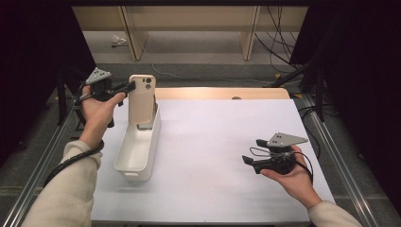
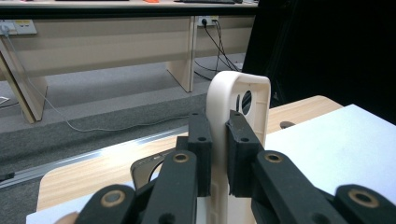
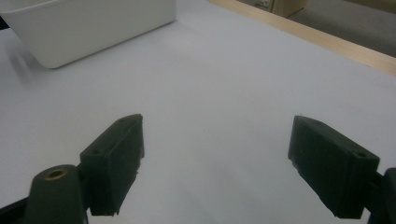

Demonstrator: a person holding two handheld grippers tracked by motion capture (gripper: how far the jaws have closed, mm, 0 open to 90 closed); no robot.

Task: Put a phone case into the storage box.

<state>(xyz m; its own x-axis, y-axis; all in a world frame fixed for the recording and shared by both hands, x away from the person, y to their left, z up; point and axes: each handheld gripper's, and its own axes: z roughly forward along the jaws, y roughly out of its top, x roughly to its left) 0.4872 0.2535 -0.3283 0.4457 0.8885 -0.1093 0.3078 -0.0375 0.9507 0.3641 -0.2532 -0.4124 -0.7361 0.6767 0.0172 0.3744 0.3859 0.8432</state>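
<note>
The left hand-held gripper (image 1: 128, 86) is squeezing a beige phone case with round camera holes (image 1: 141, 99). Its two black jaws are pressing on the case from both sides, near the case's top edge. In the left gripper view, the case (image 2: 223, 112) is standing up tall between the jaws of this hand-held gripper (image 2: 219, 154). The case is upright, and its bottom end is dipping into the far end of a long white plastic bin (image 1: 137, 151). A dark, phone-like thing (image 2: 145, 169) is peeking out just below the jaws, but it is too hidden to tell more.

The bin is sitting on the left part of the white tabletop (image 1: 213, 142). The person's left hand (image 1: 97, 109) is reaching forward beside the bin, with the arm in a cream sleeve (image 1: 61, 194) coming up from the bottom.

The right hand-held gripper (image 1: 247, 161) is resting low on the right side of the tabletop, well apart from the case and the bin. Its jaws are standing wide apart and holding nothing, as the right gripper view (image 3: 215, 163) is showing. They are pointing left, toward the bin (image 3: 93, 28). The right hand (image 1: 295, 177) is cupping it from below.
</note>
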